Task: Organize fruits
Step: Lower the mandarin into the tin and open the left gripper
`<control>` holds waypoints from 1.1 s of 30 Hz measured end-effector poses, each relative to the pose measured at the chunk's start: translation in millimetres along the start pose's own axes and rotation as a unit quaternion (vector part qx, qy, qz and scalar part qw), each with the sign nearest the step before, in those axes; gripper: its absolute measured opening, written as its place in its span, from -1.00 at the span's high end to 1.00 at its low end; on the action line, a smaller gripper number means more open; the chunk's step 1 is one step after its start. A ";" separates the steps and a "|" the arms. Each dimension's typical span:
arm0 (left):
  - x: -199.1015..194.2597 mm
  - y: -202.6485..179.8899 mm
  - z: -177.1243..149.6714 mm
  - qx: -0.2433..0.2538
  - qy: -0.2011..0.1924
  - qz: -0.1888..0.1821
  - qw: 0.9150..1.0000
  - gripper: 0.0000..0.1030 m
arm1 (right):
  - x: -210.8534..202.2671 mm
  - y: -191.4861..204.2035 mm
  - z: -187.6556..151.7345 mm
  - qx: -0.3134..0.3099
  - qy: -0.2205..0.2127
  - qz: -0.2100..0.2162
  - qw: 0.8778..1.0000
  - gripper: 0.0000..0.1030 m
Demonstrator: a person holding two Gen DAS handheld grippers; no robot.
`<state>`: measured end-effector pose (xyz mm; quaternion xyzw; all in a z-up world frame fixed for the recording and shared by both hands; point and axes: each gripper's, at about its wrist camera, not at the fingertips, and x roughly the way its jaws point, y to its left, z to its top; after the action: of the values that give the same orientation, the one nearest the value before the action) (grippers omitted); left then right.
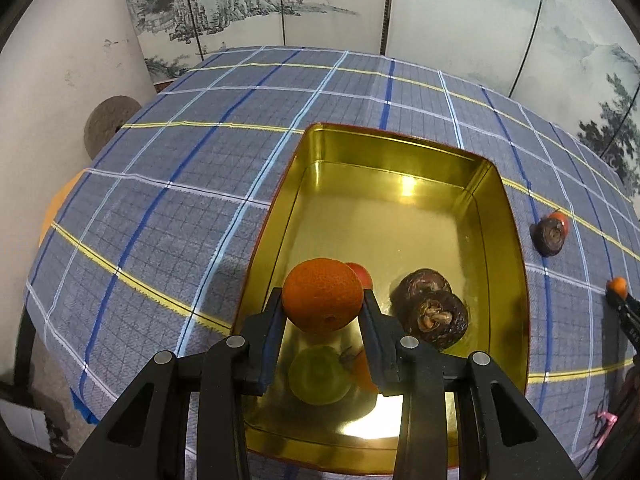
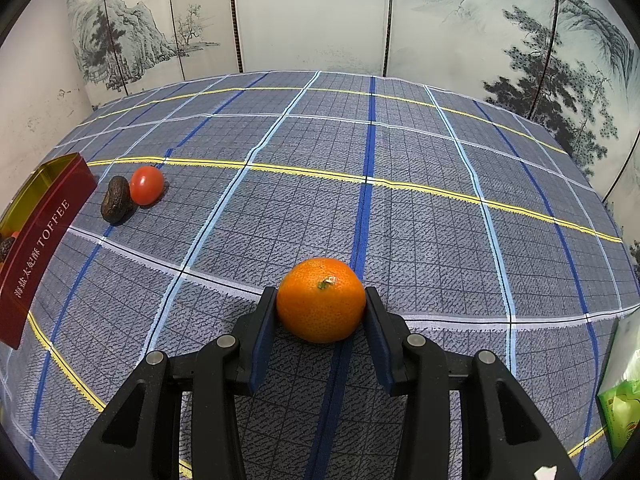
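Note:
My left gripper (image 1: 322, 297) is shut on an orange tangerine (image 1: 320, 304) and holds it over the near end of a gold tin (image 1: 496, 208). Inside the tin lie two dark wrinkled fruits (image 1: 434, 314), a green fruit (image 1: 320, 376) and a red tomato (image 1: 362, 274) half hidden behind the tangerine. My right gripper (image 2: 321, 300) is shut on a second tangerine (image 2: 322, 308) low at the checked cloth (image 2: 400, 220). Left of it lie a red tomato (image 2: 147, 185) and a dark wrinkled fruit (image 2: 117, 199), touching, beside the tin's red TOFFEE side (image 2: 40, 248).
A painted folding screen (image 2: 320, 20) stands behind the table. A green packet (image 2: 622, 412) lies at the cloth's right edge. In the left wrist view the right gripper (image 1: 624, 312) with its tangerine shows at the far right, and a white pillar (image 1: 60, 80) stands at the left.

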<state>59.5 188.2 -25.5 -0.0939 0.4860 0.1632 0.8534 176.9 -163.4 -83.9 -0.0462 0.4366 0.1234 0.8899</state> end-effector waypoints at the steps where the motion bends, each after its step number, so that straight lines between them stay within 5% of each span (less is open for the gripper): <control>1: 1.1 0.5 -0.1 0.001 0.002 0.001 1.000 0.27 | 0.0 0.1 0.0 0.000 0.000 0.000 1.000 0.22; 33: 16.7 -2.1 -11.7 0.012 0.021 0.002 1.000 0.25 | 0.0 1.1 -0.1 -0.001 0.000 -0.001 1.000 0.22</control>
<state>58.8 185.6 -45.8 -0.0859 0.5056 0.1572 0.8440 176.5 -162.3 -83.9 -0.0472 0.4365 0.1226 0.8901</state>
